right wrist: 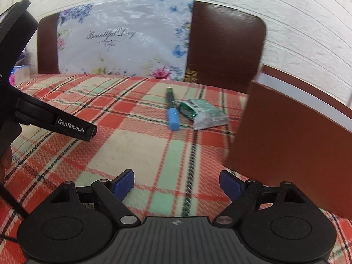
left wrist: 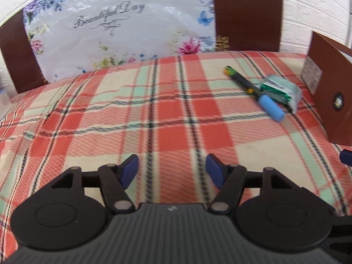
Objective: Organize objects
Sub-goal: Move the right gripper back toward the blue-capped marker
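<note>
A dark marker with a blue cap (left wrist: 259, 92) (right wrist: 172, 112) lies on the plaid cloth, far right in the left wrist view. Touching its right side is a green and white packet (left wrist: 281, 93) (right wrist: 202, 114). A brown open box (left wrist: 330, 96) (right wrist: 292, 136) stands right of the packet. My left gripper (left wrist: 172, 171) hovers over bare cloth, jaws apart, nothing between them, well short and left of the marker. My right gripper (right wrist: 177, 184) is open and empty too, its right finger close to the box's near corner.
The red, cream and green plaid cloth (left wrist: 136, 118) (right wrist: 123, 145) covers the table. Behind it stand a brown chair back (left wrist: 248, 15) (right wrist: 226, 44) and a floral bag printed "Beautiful Day" (left wrist: 114, 28) (right wrist: 118, 41). The left gripper's body (right wrist: 55, 123) crosses the right view's left side. A white brick wall is behind.
</note>
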Available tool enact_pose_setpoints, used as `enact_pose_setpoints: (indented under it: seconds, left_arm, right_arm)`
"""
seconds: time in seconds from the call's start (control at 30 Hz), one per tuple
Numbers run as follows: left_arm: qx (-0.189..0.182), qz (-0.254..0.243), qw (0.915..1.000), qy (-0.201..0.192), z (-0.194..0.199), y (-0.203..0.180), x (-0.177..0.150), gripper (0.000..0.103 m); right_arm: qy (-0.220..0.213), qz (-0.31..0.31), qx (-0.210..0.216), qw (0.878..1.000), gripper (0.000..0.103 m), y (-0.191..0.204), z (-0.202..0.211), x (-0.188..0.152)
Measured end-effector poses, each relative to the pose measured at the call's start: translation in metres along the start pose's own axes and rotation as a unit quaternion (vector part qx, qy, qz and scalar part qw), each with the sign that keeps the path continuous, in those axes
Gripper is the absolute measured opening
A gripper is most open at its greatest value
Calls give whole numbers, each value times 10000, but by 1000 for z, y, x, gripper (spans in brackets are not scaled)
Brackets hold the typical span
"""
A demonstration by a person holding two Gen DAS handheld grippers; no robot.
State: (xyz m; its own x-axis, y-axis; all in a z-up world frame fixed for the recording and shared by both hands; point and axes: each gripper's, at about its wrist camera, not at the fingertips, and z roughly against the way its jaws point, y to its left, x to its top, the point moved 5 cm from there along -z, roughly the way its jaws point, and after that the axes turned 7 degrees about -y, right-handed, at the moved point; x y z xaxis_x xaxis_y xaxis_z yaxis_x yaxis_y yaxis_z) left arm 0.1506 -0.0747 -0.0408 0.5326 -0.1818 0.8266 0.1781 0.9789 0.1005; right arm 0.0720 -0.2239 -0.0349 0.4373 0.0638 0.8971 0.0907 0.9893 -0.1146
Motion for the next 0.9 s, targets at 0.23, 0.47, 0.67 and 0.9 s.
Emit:
enact_pose_setpoints:
  seconds: [0.23,0.47,0.67,0.9]
  left_arm:
    - [86,89,9997,-215,-20,29,1,98]
    - [-31,329,9991,-261,-36,45,6,103]
    - [-89,380,9987,-320,-38,47,6,103]
    - [-140,442,9983,-359,-37,49,4,103]
  right_arm:
    - [64,-48,165,9998,84,8,-32,15]
    - [113,-166,128,9997,88,10,-55,25]
    - [68,-106,67,9999,88,14,-65,31]
    - [-25,79,-24,10000,84,20,-68,36]
